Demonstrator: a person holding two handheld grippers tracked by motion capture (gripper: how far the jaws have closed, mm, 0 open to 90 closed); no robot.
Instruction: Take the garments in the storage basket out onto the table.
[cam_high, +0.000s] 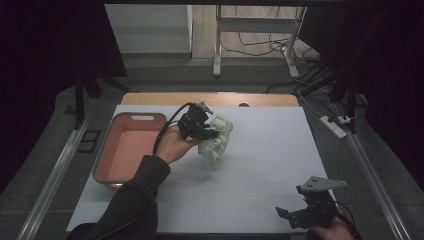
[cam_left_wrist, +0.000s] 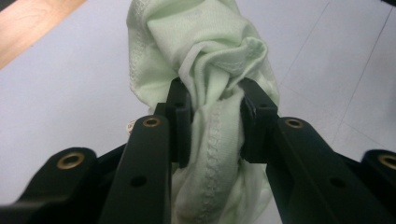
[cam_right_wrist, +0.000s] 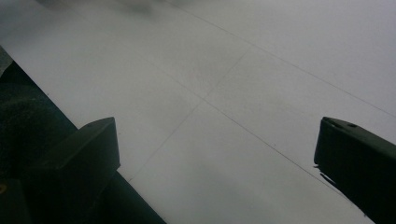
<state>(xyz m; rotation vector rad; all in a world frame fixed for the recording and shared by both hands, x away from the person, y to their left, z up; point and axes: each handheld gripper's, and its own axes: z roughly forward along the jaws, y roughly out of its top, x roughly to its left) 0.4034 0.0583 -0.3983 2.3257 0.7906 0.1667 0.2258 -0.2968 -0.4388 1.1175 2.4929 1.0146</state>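
My left gripper (cam_left_wrist: 211, 100) pinches bunched pale green cloth (cam_left_wrist: 205, 51) above white table cover (cam_high: 260, 165), beside pink tub (cam_high: 131, 150). My right gripper (cam_right_wrist: 215, 154) jaws spread wide, nothing between.

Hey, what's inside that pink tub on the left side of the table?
The pink tub looks empty: its bare floor shows in the high view. The person's sleeve covers its near right corner, so that part can't be checked.

My left tongs (cam_high: 212, 134) sit over the middle of the sheet (cam_high: 270, 165), clamped on the bunched cloth (cam_high: 218, 140) hanging off their right side. The tub (cam_high: 107, 165) lies on the sheet to their left. My right tongs (cam_high: 286, 216) hover well apart, nearer me, rightward.
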